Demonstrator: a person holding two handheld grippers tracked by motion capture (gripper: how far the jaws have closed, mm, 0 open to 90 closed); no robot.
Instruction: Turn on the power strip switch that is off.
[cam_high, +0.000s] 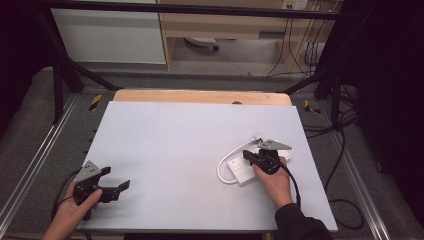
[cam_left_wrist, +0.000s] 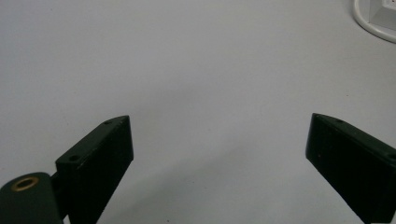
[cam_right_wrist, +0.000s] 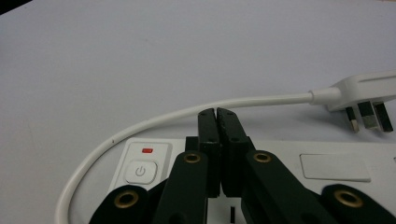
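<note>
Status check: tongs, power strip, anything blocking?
Left tongs open over bare table. Right tongs shut, empty, over the power strip, by its power button. Nothing blocking.

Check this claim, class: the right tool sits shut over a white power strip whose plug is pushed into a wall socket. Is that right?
One detail is wrong. The right tool is shut over the power strip, but the plug lies loose on the table, its pins bare, as the right gripper view shows.

Power strip (cam_high: 243, 169) lies on table (cam_high: 175, 145) at right w/ right gripper (cam_high: 248, 157) over it, cable (cam_high: 225, 162) looping left, plug (cam_right_wrist: 362, 95) behind; left gripper (cam_high: 117, 179) near-left.
</note>
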